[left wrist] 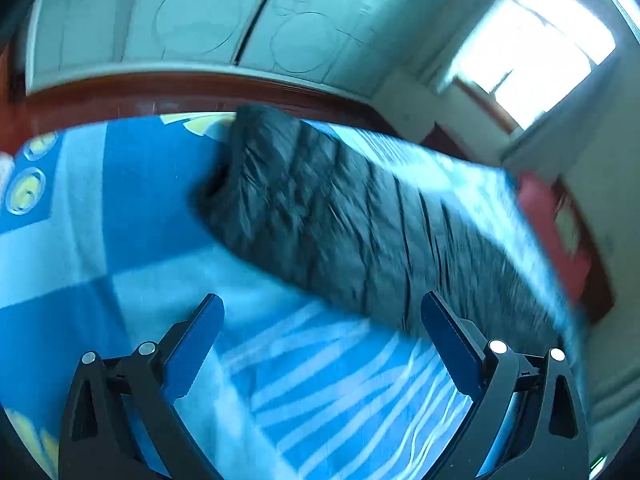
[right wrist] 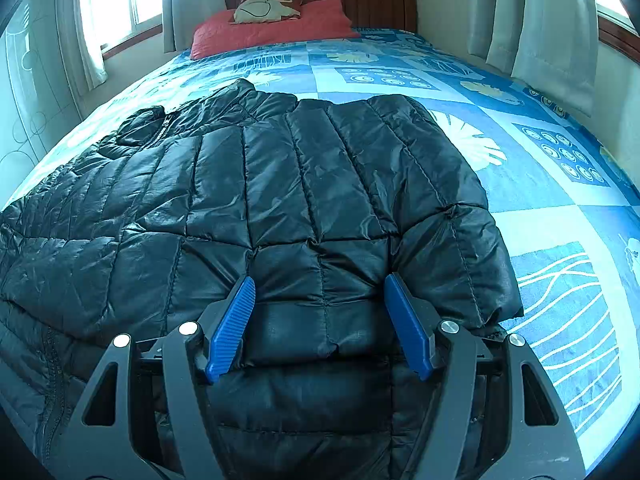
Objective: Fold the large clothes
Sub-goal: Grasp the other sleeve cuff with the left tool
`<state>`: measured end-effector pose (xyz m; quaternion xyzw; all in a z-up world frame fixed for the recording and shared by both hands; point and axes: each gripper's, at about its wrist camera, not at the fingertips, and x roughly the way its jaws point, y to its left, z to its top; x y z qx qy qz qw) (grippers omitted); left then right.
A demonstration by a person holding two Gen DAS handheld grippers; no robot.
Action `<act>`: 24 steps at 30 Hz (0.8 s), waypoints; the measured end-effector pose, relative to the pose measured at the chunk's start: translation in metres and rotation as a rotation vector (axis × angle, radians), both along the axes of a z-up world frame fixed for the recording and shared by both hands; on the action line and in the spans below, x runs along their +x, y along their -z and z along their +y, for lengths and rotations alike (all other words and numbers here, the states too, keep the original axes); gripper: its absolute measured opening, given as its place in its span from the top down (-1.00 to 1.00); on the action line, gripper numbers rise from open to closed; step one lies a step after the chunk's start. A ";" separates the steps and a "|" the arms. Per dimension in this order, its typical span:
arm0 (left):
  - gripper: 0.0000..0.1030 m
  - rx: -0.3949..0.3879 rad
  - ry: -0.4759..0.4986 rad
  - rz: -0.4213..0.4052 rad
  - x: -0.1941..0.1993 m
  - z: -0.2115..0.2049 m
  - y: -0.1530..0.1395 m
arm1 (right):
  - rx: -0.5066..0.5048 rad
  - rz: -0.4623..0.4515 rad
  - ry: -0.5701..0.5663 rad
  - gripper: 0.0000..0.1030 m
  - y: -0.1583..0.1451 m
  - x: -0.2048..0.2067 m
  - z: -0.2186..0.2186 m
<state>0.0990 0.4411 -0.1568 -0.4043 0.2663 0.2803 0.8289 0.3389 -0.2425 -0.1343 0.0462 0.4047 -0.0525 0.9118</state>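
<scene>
A black quilted puffer jacket (right wrist: 280, 184) lies spread on a blue patterned bedspread (right wrist: 540, 184). My right gripper (right wrist: 320, 292) is open, its blue fingers (right wrist: 234, 328) straddling a folded-over sleeve or edge of the jacket, close above the fabric. In the blurred left wrist view, the jacket (left wrist: 352, 216) lies as a long dark band across the bed. My left gripper (left wrist: 322, 308) is open and empty, over the bedspread (left wrist: 120, 208) just short of the jacket's near edge.
A red pillow (right wrist: 272, 28) and a cream cushion (right wrist: 264, 10) lie at the wooden headboard (right wrist: 380, 0). Curtained windows flank the bed. In the left wrist view, a wooden bed rail (left wrist: 180, 92) and a pale wardrobe (left wrist: 240, 12) stand beyond the bed.
</scene>
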 end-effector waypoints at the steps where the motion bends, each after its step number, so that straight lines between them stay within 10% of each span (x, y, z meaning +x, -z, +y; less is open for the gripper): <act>1: -0.89 -0.016 -0.013 -0.029 0.000 0.009 0.002 | -0.001 0.000 0.000 -0.30 0.000 0.000 0.000; 7: -0.84 0.029 -0.025 -0.034 0.011 0.029 0.000 | -0.002 -0.001 0.000 -0.30 0.000 0.000 0.000; 24: 0.77 0.039 -0.150 0.026 0.017 0.046 -0.003 | -0.003 -0.002 0.001 -0.30 0.000 0.000 0.000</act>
